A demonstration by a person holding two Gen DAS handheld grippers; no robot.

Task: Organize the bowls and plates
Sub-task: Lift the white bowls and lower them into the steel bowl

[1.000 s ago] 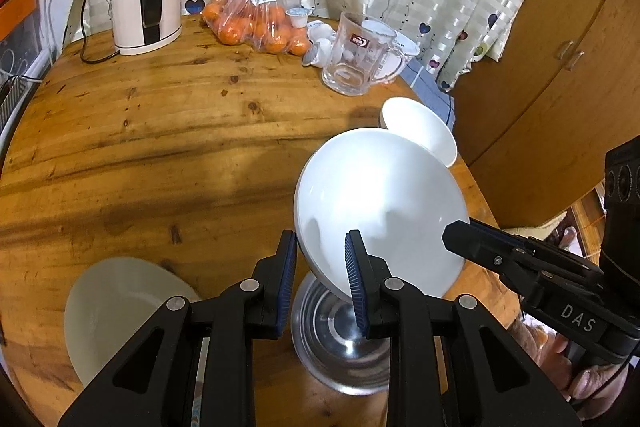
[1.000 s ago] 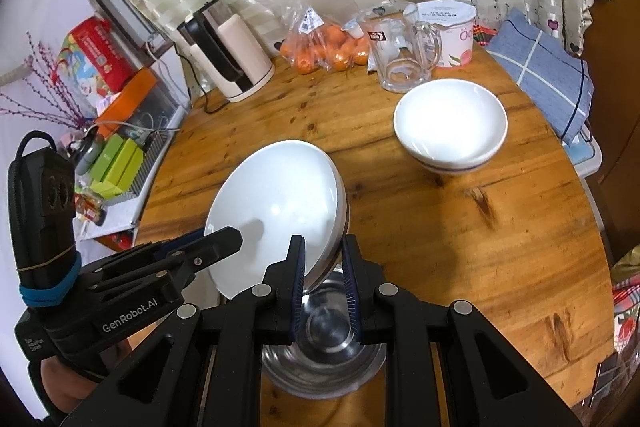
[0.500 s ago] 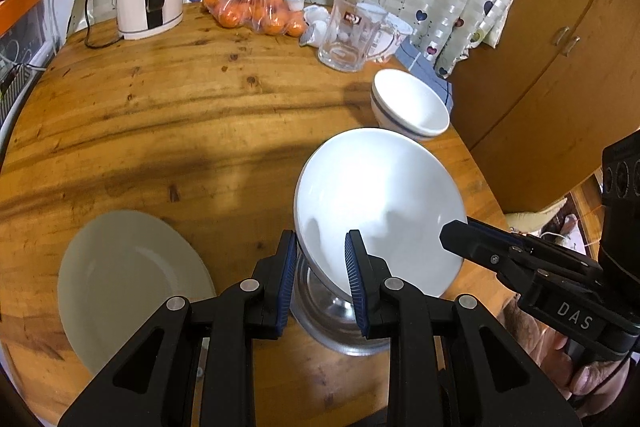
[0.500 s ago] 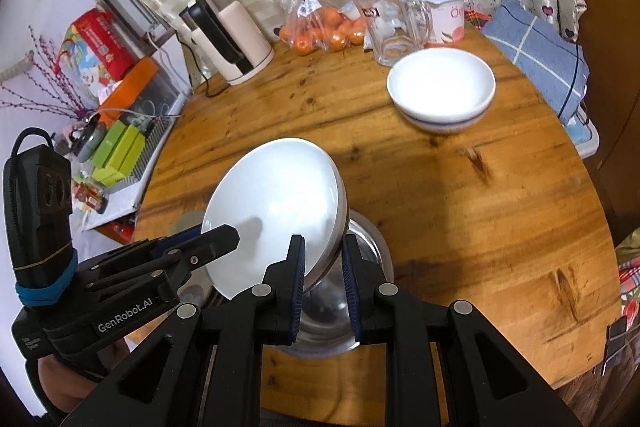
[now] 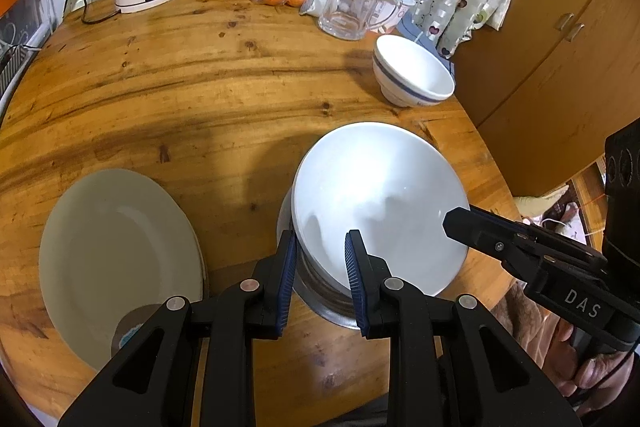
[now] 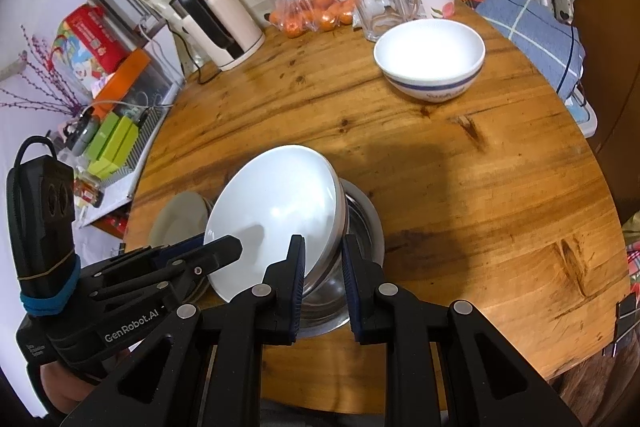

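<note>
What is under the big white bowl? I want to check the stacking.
Under the white bowl sits a steel bowl on the table. Only its rim and side show; the white bowl covers its inside.

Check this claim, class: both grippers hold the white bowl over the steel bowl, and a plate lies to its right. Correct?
Not quite. In the left wrist view the plate lies left of the white bowl, which both grippers hold over the steel bowl.

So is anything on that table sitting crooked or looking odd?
Yes: the white bowl sits tilted in the steel bowl, both grippers' jaws on its rim. Nothing looks spilled or broken.
</note>
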